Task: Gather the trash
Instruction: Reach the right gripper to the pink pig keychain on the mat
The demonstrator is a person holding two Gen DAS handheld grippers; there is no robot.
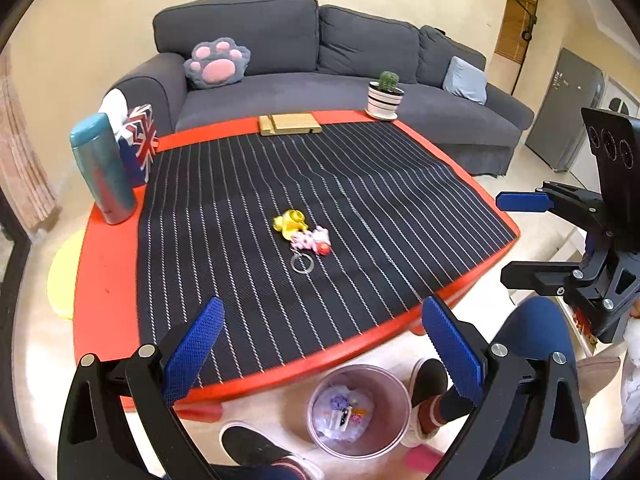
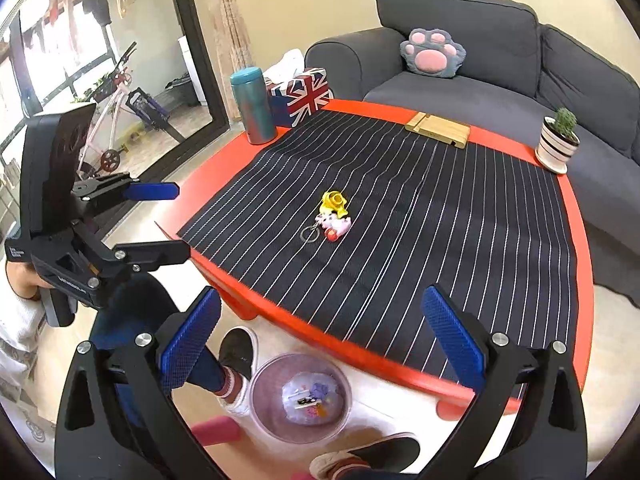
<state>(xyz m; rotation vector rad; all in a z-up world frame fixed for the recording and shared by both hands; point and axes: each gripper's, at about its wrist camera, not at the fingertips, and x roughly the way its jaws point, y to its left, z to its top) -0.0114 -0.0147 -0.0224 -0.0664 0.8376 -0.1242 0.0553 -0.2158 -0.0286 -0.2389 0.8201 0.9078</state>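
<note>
A keychain (image 1: 305, 236) with yellow and pink toy charms and a metal ring lies in the middle of the striped mat (image 1: 240, 184); it also shows in the right wrist view (image 2: 333, 216). A pink waste bin (image 1: 360, 410) with wrappers inside stands on the floor by the table's front edge, also in the right wrist view (image 2: 301, 398). My left gripper (image 1: 320, 344) is open and empty above the table's near edge. My right gripper (image 2: 320, 340) is open and empty above the bin; it shows at the right of the left wrist view (image 1: 516, 240).
On the red table (image 1: 104, 300) stand a teal flask (image 1: 105, 168), a Union Jack tissue box (image 1: 140, 140), a wooden stand (image 1: 289, 124) and a potted cactus (image 1: 385, 94). A grey sofa (image 1: 320, 60) lies behind. The person's feet (image 2: 236, 354) are beside the bin.
</note>
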